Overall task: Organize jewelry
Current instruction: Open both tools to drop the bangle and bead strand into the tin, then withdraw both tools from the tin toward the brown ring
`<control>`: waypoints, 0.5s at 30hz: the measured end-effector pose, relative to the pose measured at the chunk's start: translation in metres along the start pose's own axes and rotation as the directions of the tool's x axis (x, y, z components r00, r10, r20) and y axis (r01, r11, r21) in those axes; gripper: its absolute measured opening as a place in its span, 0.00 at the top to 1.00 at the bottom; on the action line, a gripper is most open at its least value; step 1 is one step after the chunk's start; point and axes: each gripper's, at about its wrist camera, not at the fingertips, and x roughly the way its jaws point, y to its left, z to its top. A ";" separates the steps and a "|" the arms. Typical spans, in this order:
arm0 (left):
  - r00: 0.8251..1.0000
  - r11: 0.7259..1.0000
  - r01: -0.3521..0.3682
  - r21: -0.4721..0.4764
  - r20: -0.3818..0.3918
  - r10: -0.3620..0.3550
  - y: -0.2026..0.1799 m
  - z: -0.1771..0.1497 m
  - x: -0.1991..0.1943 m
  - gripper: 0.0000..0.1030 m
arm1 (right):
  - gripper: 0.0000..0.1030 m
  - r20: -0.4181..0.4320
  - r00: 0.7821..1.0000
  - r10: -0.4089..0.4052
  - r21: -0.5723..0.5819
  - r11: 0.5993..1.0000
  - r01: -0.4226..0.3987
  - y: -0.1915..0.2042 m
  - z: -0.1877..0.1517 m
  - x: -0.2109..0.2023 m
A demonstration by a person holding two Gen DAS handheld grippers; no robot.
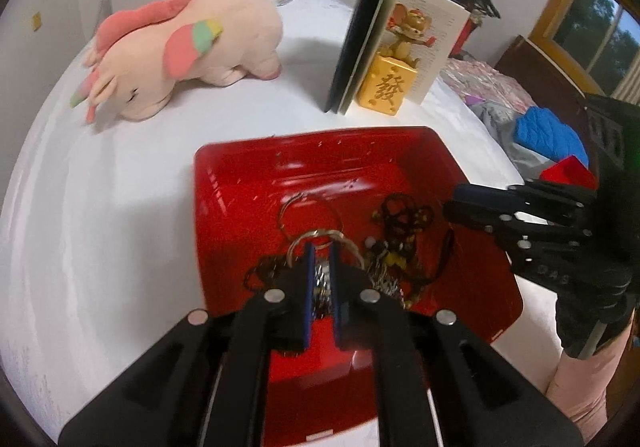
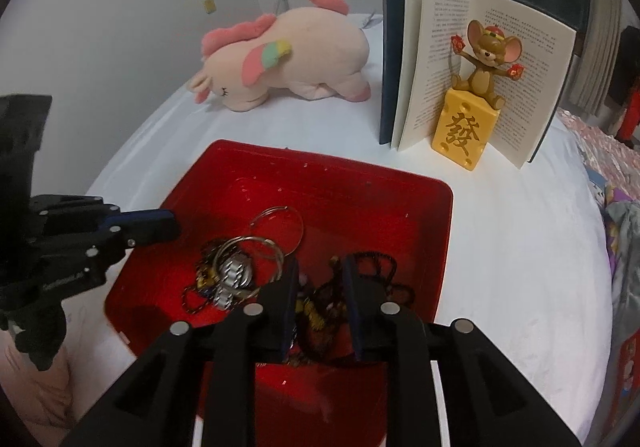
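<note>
On the yellow block [image 2: 461, 137] under the mouse figurine [image 2: 486, 57] — "發"; both tools — left [image 1: 321, 247], right [image 2: 320, 267] — slightly spread, pinching nothing.

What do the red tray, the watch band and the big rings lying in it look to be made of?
Red tray: probably glossy hard plastic, since light glints off its smooth walls. Watch band: seemingly polished metal, with bright silvery linked segments. Big rings: thin shiny wire, likely metal, though coated plastic cannot be ruled out.

A pink plush unicorn [image 2: 280, 59] lies beside an open book [image 2: 472, 67] and mouse figurine [image 2: 478, 87].
</note>
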 end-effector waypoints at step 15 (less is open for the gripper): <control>0.971 0.978 -0.203 -0.054 0.116 0.208 -0.009 -0.064 -0.052 0.20 | 0.39 0.066 0.991 -0.113 0.048 0.993 0.110 0.017 -0.066 -0.049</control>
